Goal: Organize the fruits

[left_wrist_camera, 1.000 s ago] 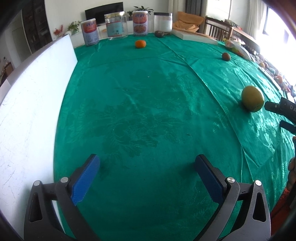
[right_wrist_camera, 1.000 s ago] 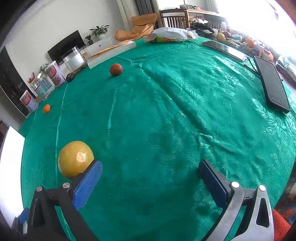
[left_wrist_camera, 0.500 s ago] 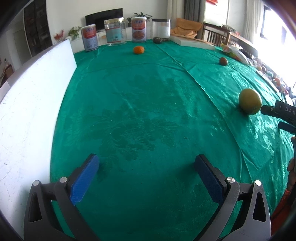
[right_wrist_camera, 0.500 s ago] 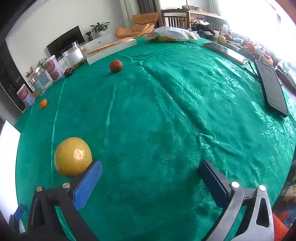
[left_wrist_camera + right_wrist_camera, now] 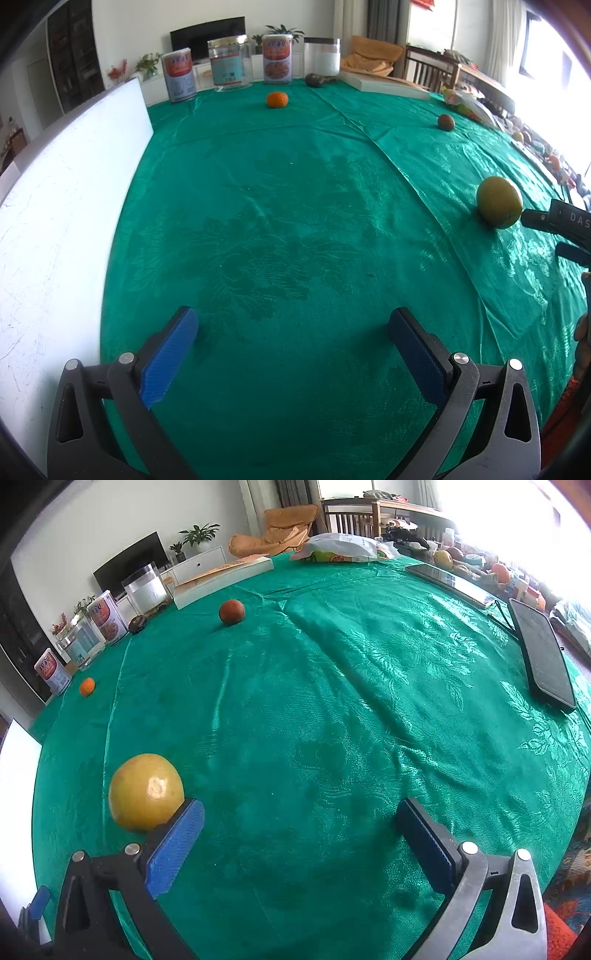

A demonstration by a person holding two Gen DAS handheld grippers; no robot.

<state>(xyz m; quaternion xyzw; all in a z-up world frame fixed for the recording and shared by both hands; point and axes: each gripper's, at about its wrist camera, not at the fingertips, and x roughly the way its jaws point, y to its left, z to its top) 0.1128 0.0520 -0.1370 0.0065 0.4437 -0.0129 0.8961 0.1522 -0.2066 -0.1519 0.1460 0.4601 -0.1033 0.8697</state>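
A large yellow fruit (image 5: 146, 792) lies on the green tablecloth (image 5: 332, 701), just outside and ahead of my right gripper's (image 5: 301, 808) left finger; it also shows in the left wrist view (image 5: 498, 201). A small orange (image 5: 277, 99) lies far back, and it also shows in the right wrist view (image 5: 87, 686). A reddish-brown fruit (image 5: 231, 612) lies far ahead, and it also shows in the left wrist view (image 5: 446, 122). My left gripper (image 5: 293, 317) is open and empty over bare cloth. My right gripper is open and empty.
A white board (image 5: 55, 206) lies along the left edge. Cans and jars (image 5: 229, 62) stand at the far end beside a dark round object (image 5: 314, 79) and a flat box (image 5: 384, 85). Two tablets (image 5: 541, 653) and a bag (image 5: 343, 546) lie at the right.
Both views have shifted slightly. The yellow fruit now sits a little nearer my right gripper's left finger. Both grippers stay open.
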